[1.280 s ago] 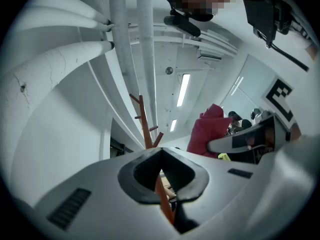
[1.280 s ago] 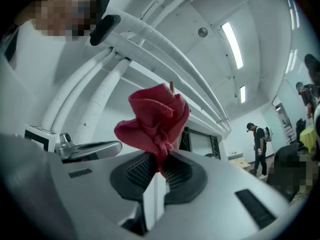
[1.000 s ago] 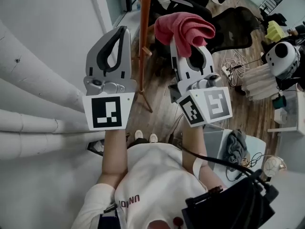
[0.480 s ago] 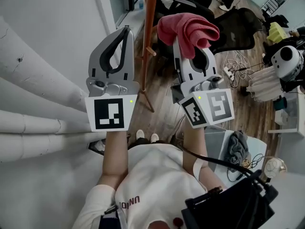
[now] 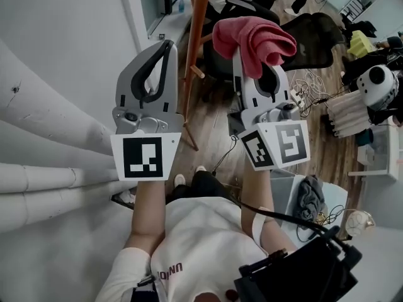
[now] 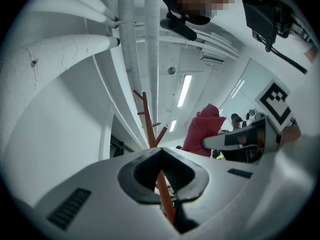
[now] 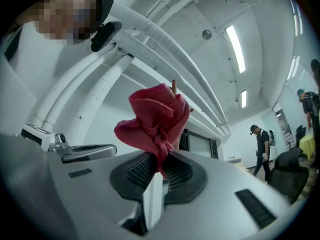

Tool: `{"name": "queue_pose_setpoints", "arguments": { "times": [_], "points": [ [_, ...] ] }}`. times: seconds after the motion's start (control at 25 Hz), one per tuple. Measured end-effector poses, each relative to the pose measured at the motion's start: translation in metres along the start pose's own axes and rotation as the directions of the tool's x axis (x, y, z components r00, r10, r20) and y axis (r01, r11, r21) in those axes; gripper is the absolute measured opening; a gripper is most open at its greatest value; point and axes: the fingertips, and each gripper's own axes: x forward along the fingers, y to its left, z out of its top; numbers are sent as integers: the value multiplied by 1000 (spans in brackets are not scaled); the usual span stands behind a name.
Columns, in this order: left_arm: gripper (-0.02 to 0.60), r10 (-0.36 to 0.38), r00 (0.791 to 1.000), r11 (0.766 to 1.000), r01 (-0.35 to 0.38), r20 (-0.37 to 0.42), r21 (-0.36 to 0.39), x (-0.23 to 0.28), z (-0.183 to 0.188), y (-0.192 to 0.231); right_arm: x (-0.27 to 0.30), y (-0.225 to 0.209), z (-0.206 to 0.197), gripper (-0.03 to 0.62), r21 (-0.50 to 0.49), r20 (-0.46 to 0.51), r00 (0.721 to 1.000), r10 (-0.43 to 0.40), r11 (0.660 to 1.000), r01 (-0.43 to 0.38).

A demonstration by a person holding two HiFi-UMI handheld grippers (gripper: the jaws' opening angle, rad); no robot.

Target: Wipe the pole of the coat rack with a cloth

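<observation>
The coat rack's orange-brown pole (image 5: 196, 30) rises between my two grippers in the head view. My left gripper (image 5: 167, 43) is shut and empty, just left of the pole and apart from it. Its own view shows the pole (image 6: 149, 130) beyond the closed tips (image 6: 161, 152). My right gripper (image 5: 254, 60) is shut on a red cloth (image 5: 253, 35), which bunches above its jaws to the right of the pole. In the right gripper view the cloth (image 7: 155, 115) hides most of the pole, whose top (image 7: 174, 86) peeks above it.
Thick white pipes (image 5: 50, 112) run along the wall at left. Short pegs (image 5: 196, 72) stick out of the pole. A black office chair (image 5: 312, 33), cables and a power strip (image 5: 296, 96) sit on the wood floor at right. People stand in the background (image 7: 261, 144).
Both grippers have drifted slightly up and to the right, staying on either side of the pole. The cloth stays clamped in the right gripper; the left stays shut.
</observation>
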Motion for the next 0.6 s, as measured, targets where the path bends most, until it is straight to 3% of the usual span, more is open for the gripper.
{"name": "queue_pose_setpoints", "arguments": {
  "times": [0.32,0.6],
  "points": [
    [12,45,999,999,-45,-8,-1,33,-11,-16,19,-35,6,48,-14,28,998,61,998,-61],
    [12,95,995,995,-94,-36,31,46,-33,-16,47,-41,-2,48,-18,59,986,155,988,-155]
  ]
}}
